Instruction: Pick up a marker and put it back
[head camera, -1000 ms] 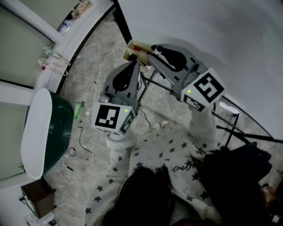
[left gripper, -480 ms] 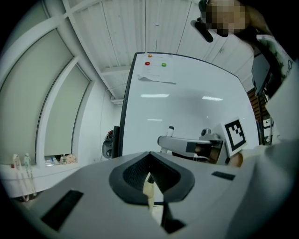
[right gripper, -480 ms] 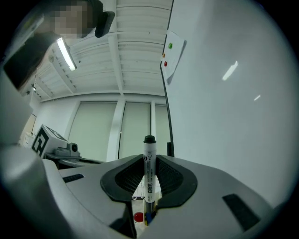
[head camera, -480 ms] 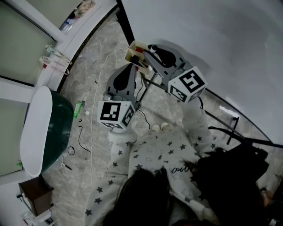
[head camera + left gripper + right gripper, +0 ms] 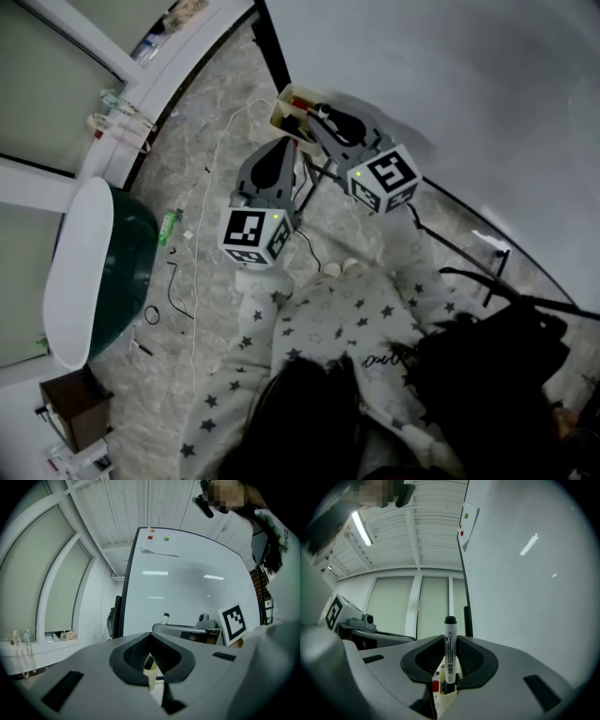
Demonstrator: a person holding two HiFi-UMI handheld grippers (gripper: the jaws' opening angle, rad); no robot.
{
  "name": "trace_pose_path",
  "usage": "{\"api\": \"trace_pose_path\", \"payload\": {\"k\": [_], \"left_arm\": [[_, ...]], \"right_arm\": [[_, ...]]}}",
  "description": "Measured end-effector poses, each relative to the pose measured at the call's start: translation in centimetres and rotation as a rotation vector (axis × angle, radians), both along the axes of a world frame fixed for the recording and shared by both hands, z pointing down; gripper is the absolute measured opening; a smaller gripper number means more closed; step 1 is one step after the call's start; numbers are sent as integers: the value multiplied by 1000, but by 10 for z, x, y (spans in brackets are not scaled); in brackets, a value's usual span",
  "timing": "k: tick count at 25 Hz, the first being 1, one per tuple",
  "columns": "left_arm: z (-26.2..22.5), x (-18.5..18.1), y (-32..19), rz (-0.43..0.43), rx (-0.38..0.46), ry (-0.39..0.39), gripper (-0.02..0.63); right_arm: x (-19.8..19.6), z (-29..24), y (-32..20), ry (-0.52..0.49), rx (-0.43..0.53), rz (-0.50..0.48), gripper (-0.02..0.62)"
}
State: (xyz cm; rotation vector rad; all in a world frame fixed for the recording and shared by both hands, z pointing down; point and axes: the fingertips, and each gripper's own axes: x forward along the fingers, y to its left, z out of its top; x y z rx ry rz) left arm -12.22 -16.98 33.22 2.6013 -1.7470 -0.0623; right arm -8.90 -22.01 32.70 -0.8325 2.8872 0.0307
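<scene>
A white marker with a black cap (image 5: 449, 639) stands upright between the jaws of my right gripper (image 5: 450, 656), which is shut on it. Just under it sits a cream holder box (image 5: 443, 699) with a red marker (image 5: 435, 686) inside. In the head view the right gripper (image 5: 325, 120) reaches over that holder box (image 5: 285, 99) at the whiteboard's (image 5: 450, 84) lower edge. My left gripper (image 5: 287, 148) hangs just below the box, jaws together and empty. Between the left gripper's (image 5: 151, 660) pads only the box's cream edge (image 5: 151, 677) shows.
Black easel legs (image 5: 323, 173) run under the board. A green tub with a white rim (image 5: 94, 272) stands at the left on the marble floor, with cables (image 5: 197, 234) trailing beside it. A brown box (image 5: 70, 412) sits at the bottom left. Star-patterned clothing (image 5: 347, 319) fills the foreground.
The right gripper has moved up and left, toward the holder box, with the marker still in it. The left gripper has shifted slightly upward as well.
</scene>
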Motion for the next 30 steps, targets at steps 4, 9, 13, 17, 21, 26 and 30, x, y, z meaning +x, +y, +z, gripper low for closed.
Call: {"api": "trace_pose_path", "payload": {"k": [4,9,13,17,21,26,30], "left_arm": [[6,3,-1,8,-18,0,0],[18,4,-3,21,-32,3,1],[25,5,-3,17,-42,5,1],[31,5,-1,17,-52,6,2],[30,4,1,13,-53,5,0],[31,3,0,10,-55,5,0],[34,4,-2,13,-56,4,0]], "right_arm": [[-3,12,-1,32,-12,8,84],[-7,33,1,70,-20,13,84],[-8,47,3,91,-25,12,84],[-9,58,3,104,-35,16,84],[-9,64,4,105,-44,22,84],[-11,64,2,111,-36,23,84],[-13,71,2,130,-40,15,84]]}}
